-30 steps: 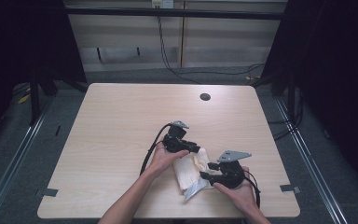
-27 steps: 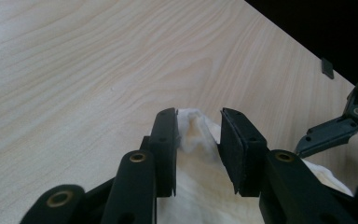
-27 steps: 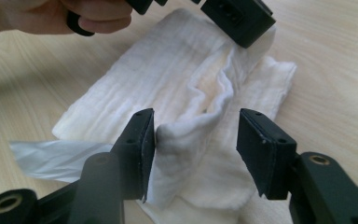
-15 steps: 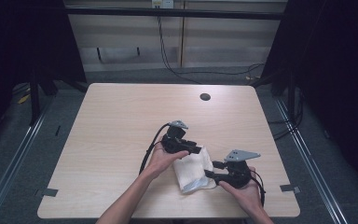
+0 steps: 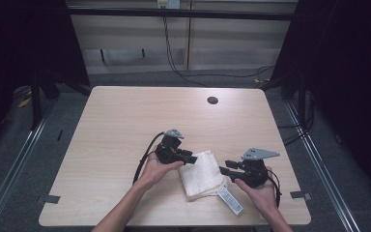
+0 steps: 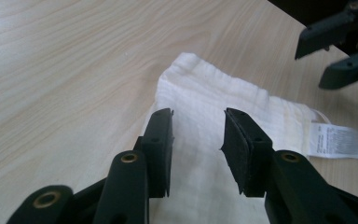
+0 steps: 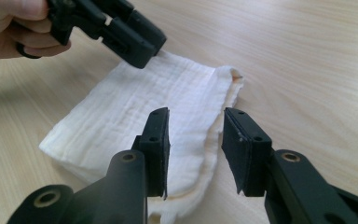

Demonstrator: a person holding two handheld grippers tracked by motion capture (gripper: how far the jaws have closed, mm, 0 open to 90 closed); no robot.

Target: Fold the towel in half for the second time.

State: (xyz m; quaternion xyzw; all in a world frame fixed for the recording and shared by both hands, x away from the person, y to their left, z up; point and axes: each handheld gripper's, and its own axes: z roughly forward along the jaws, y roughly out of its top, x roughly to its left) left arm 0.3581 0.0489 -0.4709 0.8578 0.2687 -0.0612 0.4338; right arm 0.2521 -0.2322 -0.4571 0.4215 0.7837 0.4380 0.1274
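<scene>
A folded white cloth (image 5: 200, 174) lies flat on the wooden table (image 5: 125, 125), its printed label (image 5: 230, 199) sticking out at the near corner. My left gripper (image 5: 189, 157) hovers at the cloth's left edge; its jaws have just been opening and stand apart over the cloth (image 6: 214, 93), gripping nothing. My right gripper (image 5: 227, 166) sits just off the cloth's right edge. In the right gripper view my right gripper (image 7: 196, 116) has just been closing somewhat; the cloth's hem (image 7: 214, 135) lies below the gap, untouched. The left gripper (image 7: 135, 42) shows beyond the cloth there.
A round cable hole (image 5: 212, 100) sits at the table's far side. Dark floor and metal rails surround the table; cables hang at the back wall. Bare wood stretches left of and beyond the cloth.
The cloth, bunched up between the two grippers a second ago, now lies flat with its label out. The right gripper has drawn back to the right, off the cloth.
</scene>
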